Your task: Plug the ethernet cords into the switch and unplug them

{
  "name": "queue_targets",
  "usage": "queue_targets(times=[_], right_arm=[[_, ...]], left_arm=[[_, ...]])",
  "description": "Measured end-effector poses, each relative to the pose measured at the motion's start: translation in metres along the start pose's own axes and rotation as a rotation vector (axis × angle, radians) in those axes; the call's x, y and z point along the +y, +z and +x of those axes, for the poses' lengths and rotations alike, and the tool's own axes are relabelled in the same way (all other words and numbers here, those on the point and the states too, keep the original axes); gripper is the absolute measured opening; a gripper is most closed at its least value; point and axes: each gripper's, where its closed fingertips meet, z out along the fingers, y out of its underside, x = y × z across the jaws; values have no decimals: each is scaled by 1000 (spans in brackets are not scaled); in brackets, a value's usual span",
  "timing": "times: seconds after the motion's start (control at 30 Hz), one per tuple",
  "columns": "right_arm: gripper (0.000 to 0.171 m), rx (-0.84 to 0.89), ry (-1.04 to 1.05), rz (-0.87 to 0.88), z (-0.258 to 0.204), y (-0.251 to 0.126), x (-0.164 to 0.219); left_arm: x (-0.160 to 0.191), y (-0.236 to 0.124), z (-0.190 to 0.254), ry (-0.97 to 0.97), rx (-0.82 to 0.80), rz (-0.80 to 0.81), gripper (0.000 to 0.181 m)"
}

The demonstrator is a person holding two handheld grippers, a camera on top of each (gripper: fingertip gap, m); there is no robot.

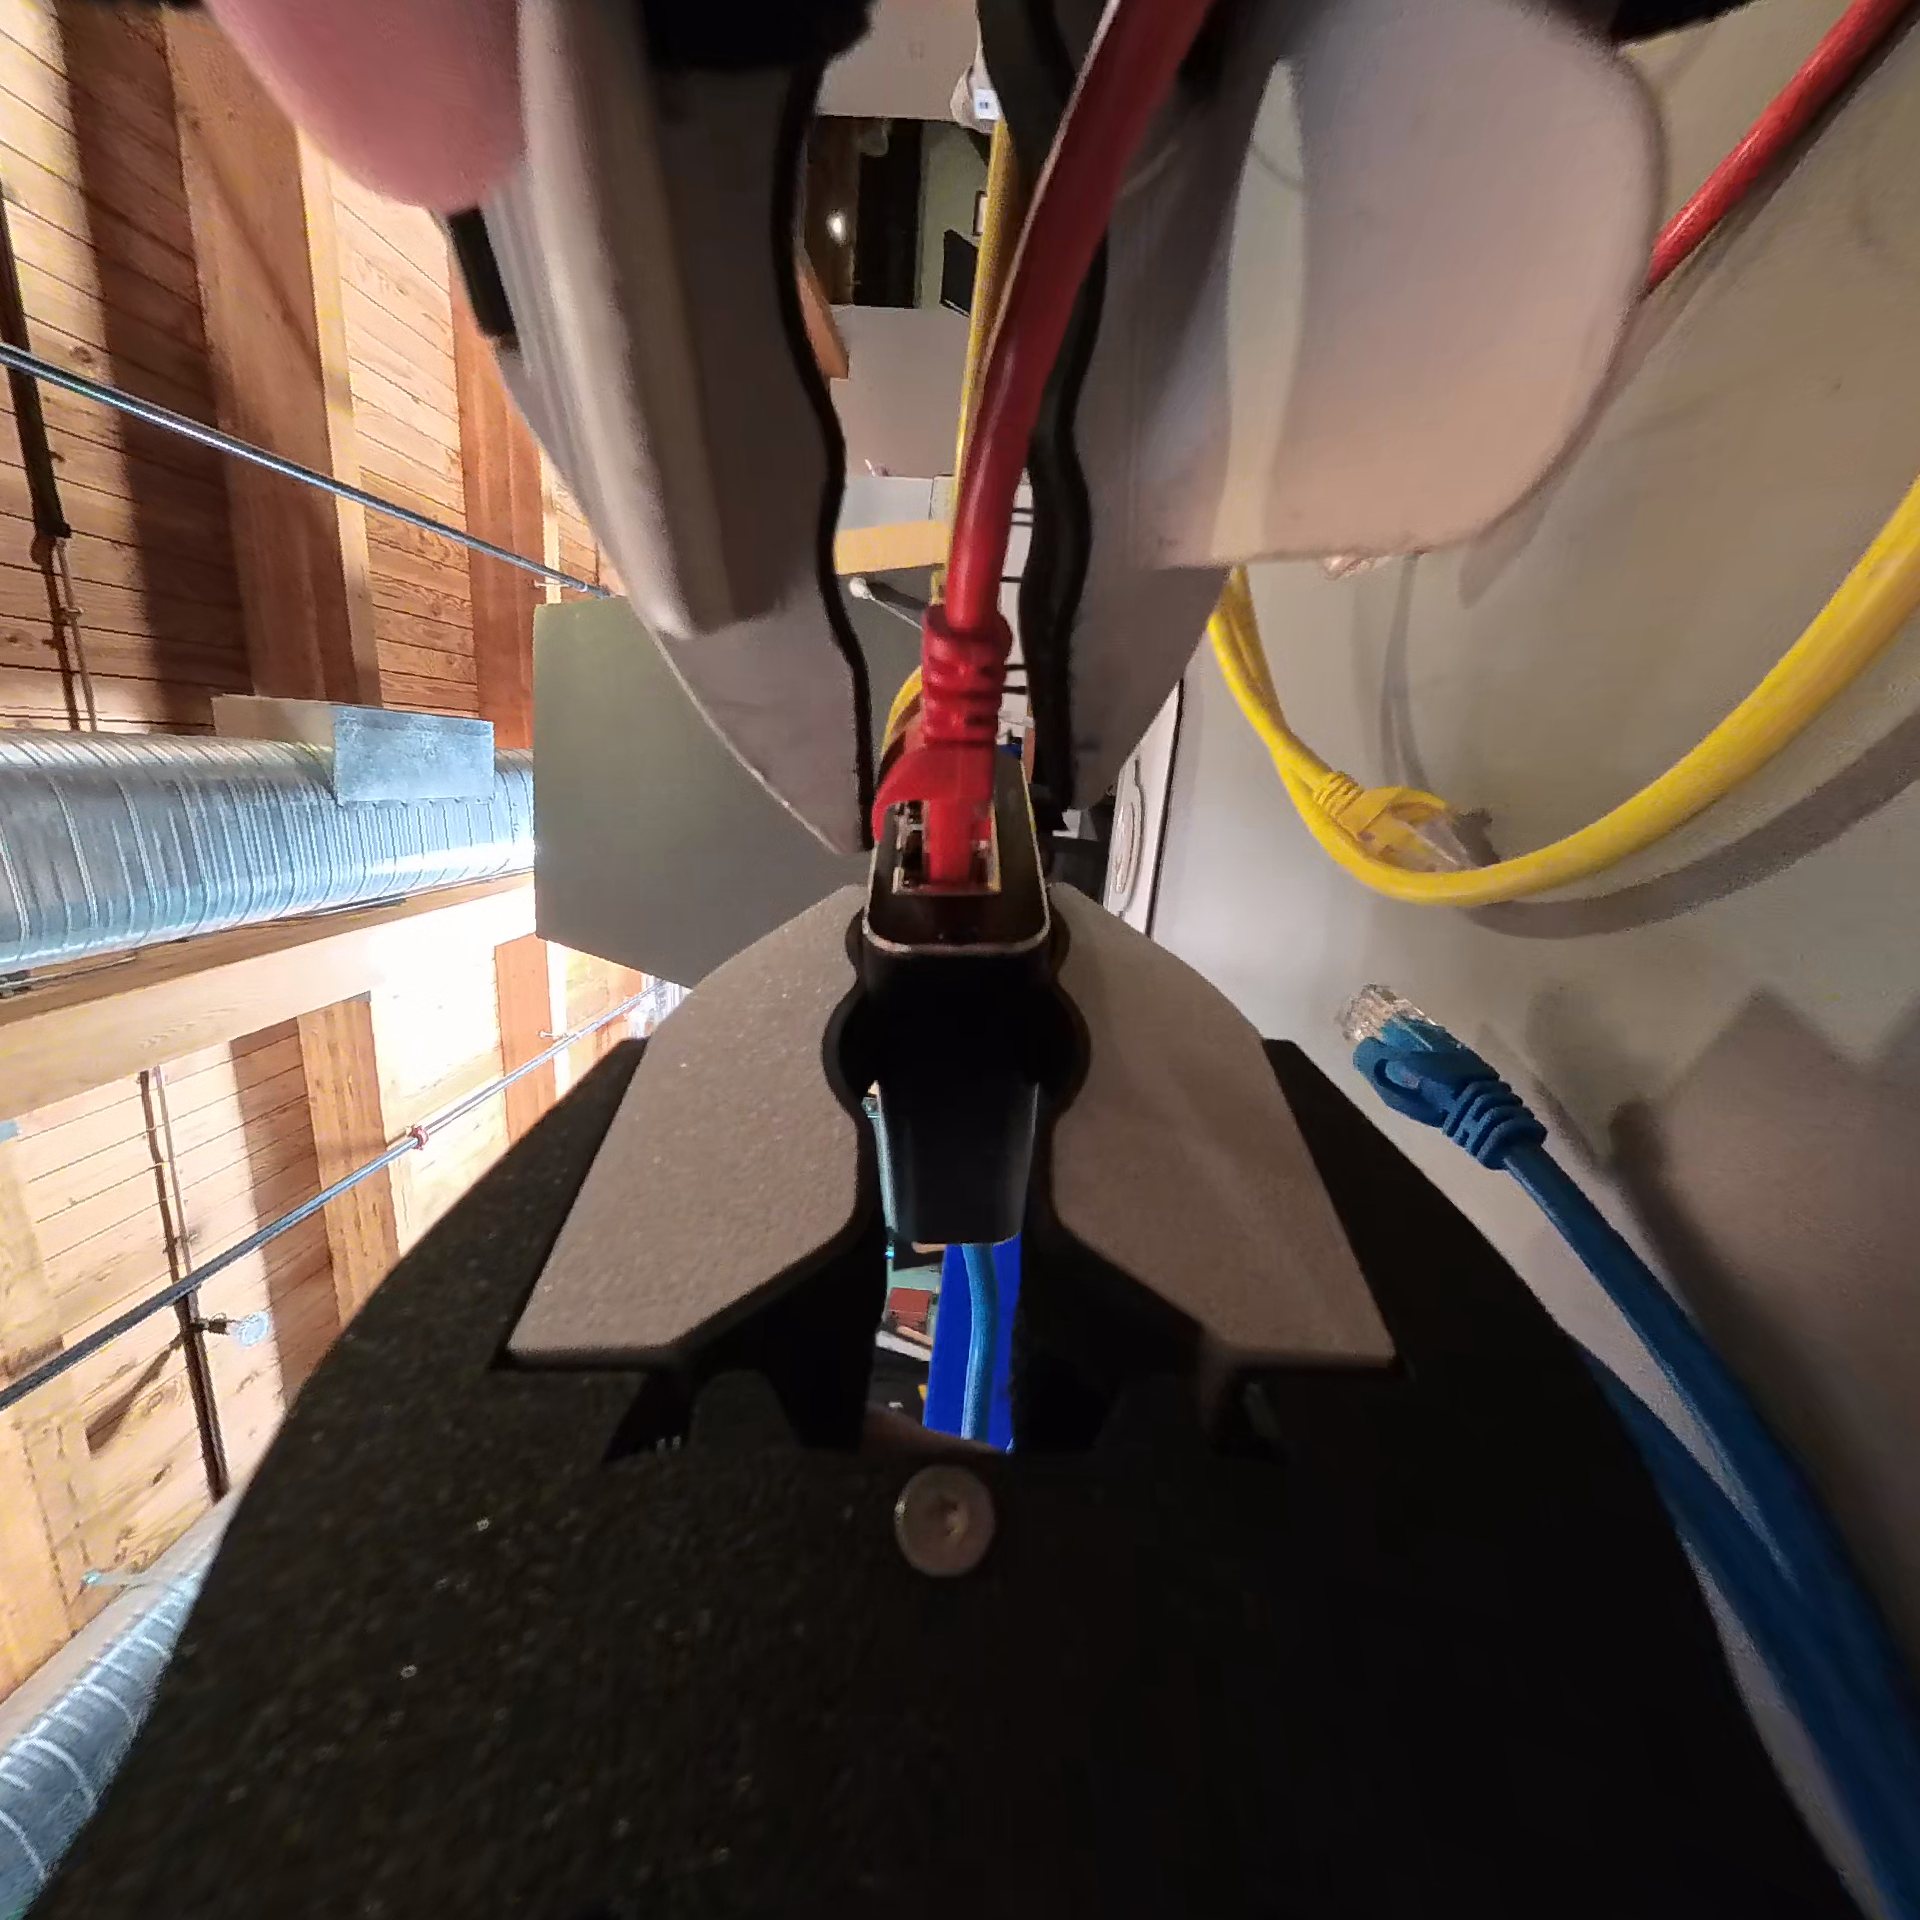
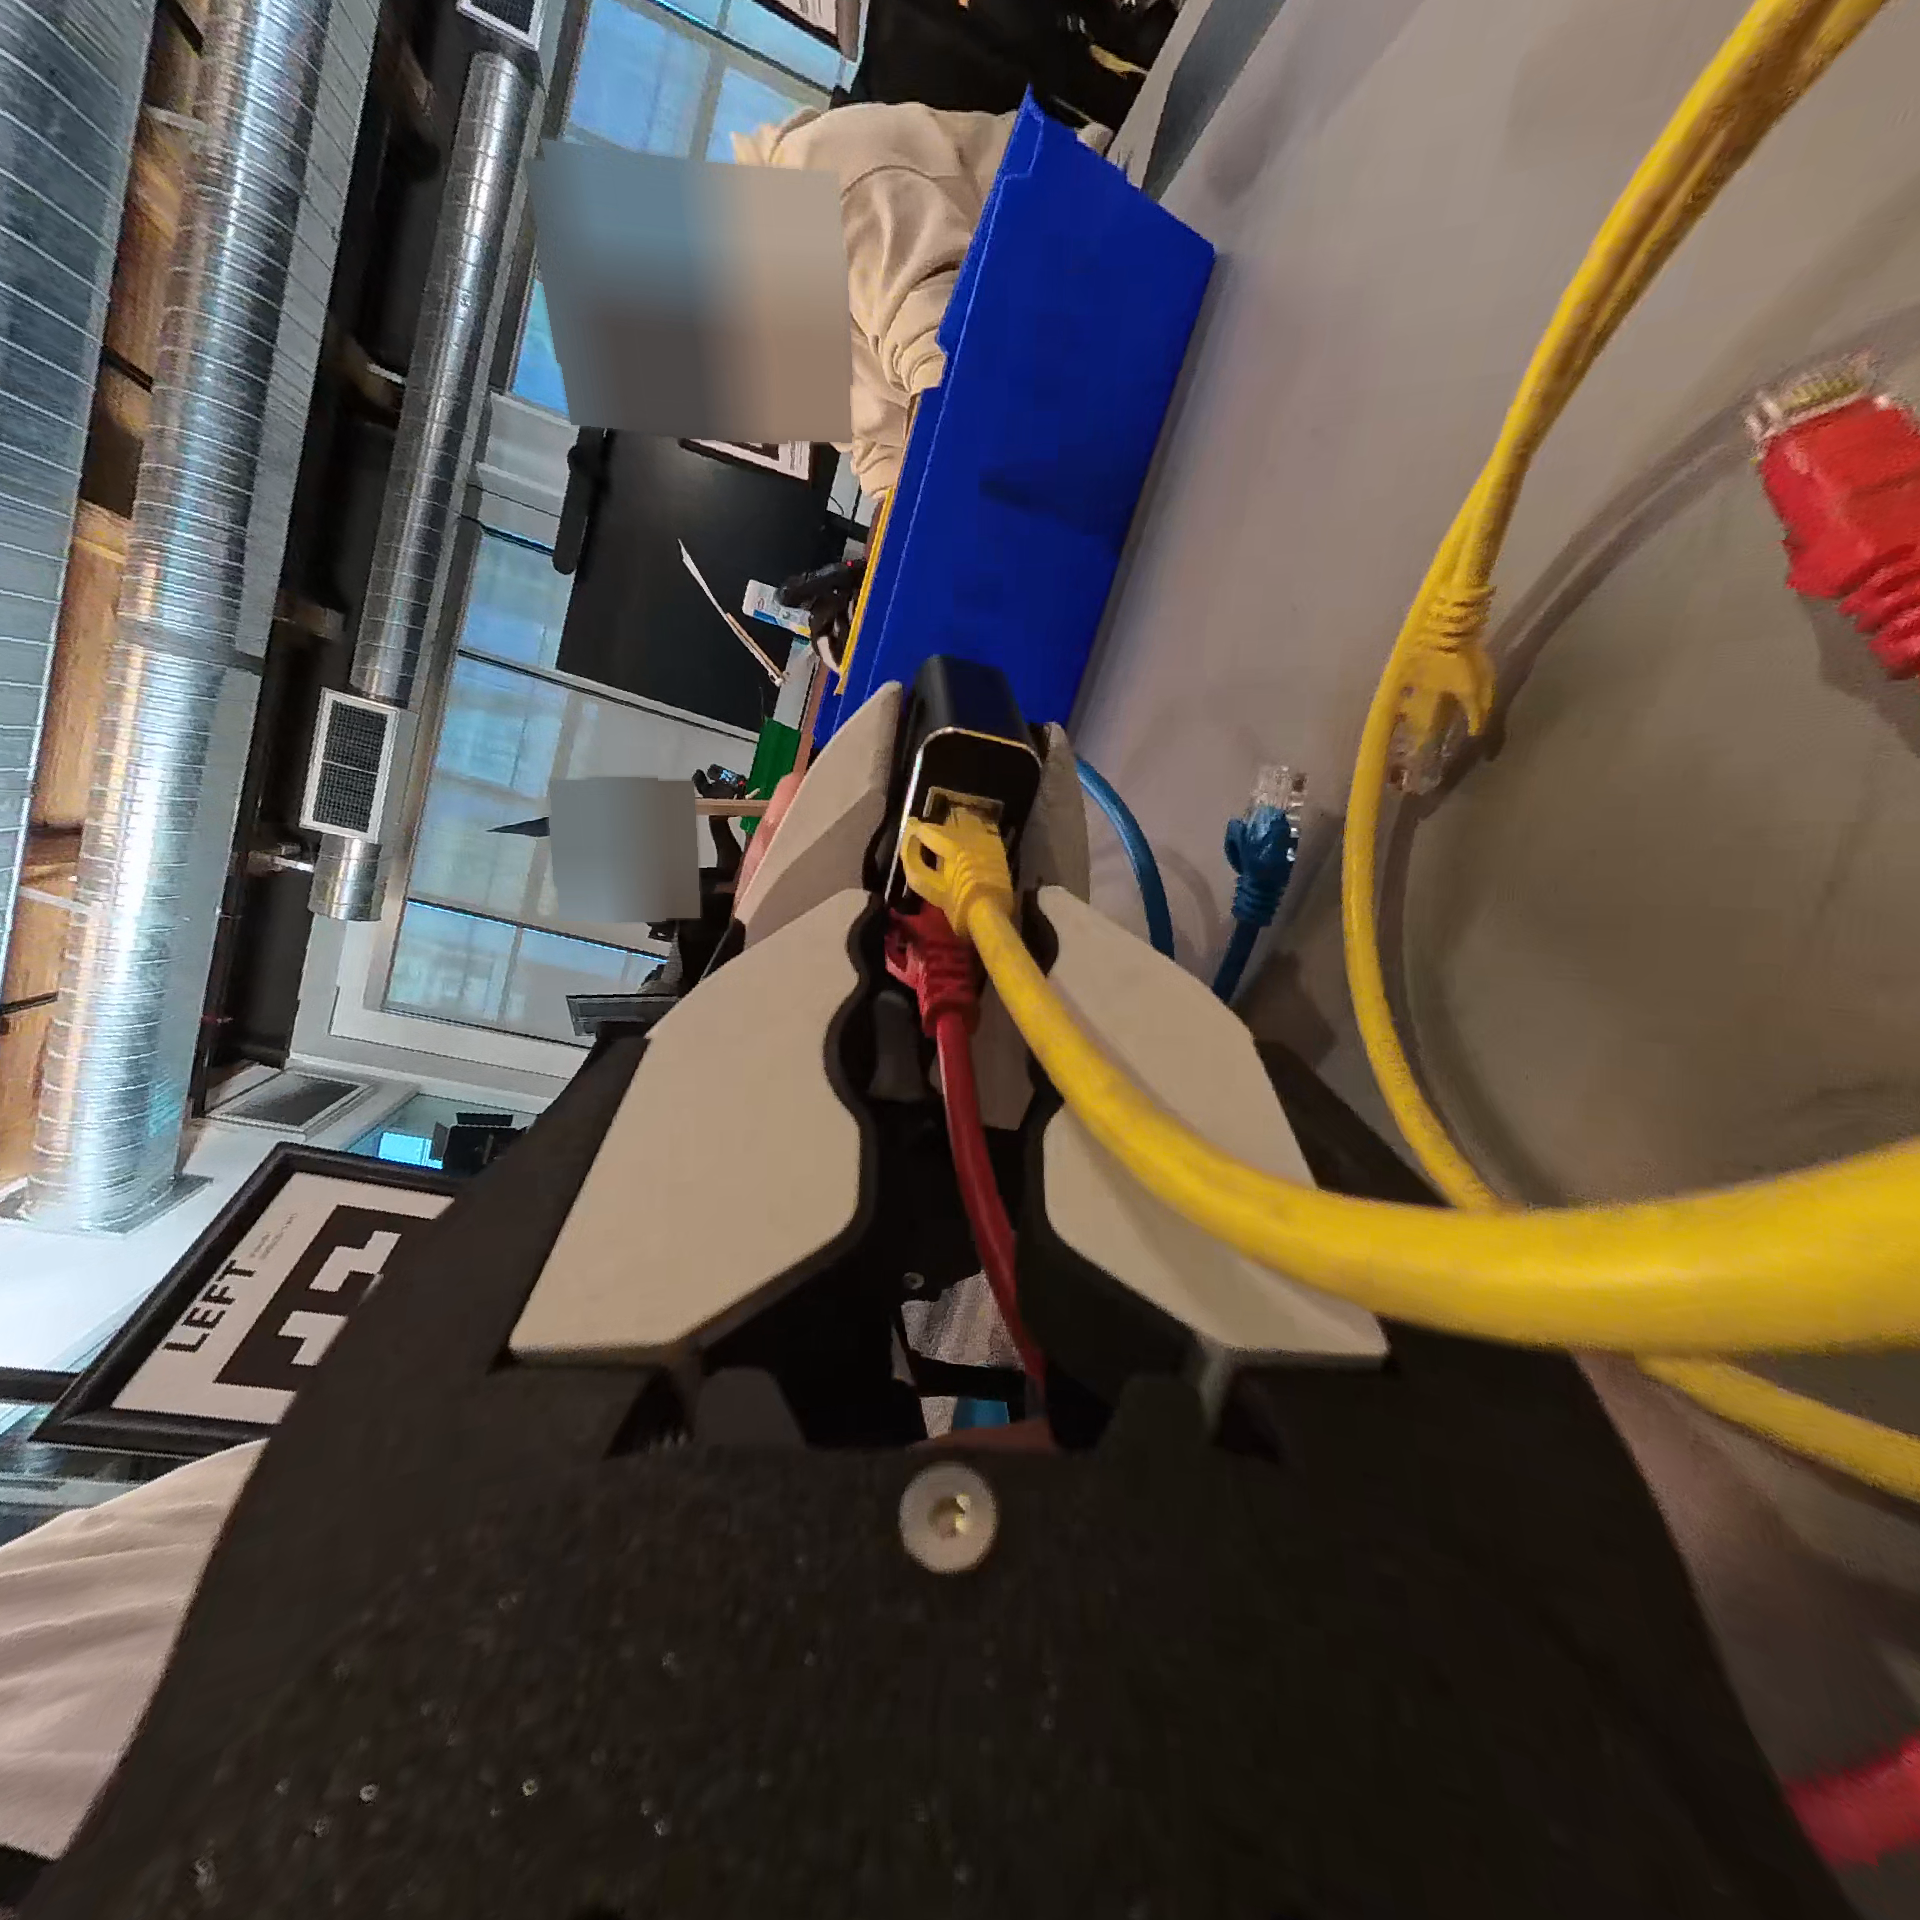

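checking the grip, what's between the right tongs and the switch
The red plug, seated in the switch and running back between the right tongs; the left wrist view shows it.

The switch (image 1: pixel 954 997) is mostly hidden between the gripper fingers (image 1: pixel 727 1122). The red cord (image 1: pixel 1023 343) runs off the top edge. The blue cord (image 1: pixel 1704 1382) leaves the frame bottom right.

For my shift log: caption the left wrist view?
Left tool grips the black switch; red ethernet plug seated in its port.

Glossy black switch (image 1: pixel 951 940); matt grey fingers (image 1: pixel 727 1122); smooth plastic-sheathed red cord (image 1: pixel 1023 343).
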Motion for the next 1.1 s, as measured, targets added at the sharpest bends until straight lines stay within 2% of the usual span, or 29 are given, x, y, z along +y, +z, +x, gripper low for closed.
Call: queue_targets(times=[0.3, 0.6, 0.63, 0.7, 0.73, 0.87, 0.93, 1.03, 1.1], right_arm=[[15, -44, 56, -11, 0, 1, 5], [11, -59, -31, -38, -1, -5, 9], [11, -61, -29, -34, -1, -9, 7], [11, -47, -32, 52, 3, -34, -14], [10, -18, -58, 87, 7, -48, -23], [11, -33, -119, 2, -6, -38, -8], [11, -15, -158, -41, -8, -35, -1], [11, 174, -350, -154, 12, -41, 11], [12, 263, -502, -309, 26, -42, 31]], left_arm=[[2, 1, 6, 11, 18, -6, 26], [-3, 1, 3, 19, -4, 56, 26], [10, 6, 3, 15, 3, 6, 26], [58, 20, 3, -12, 29, -132, 26], [68, 21, -1, -26, 14, -133, 26], [42, 19, 1, -30, 23, -92, 26], [46, 23, 5, -54, 54, -113, 26], [64, 27, 7, -173, 123, -161, 26], [70, 28, 6, -268, 167, -177, 26]])
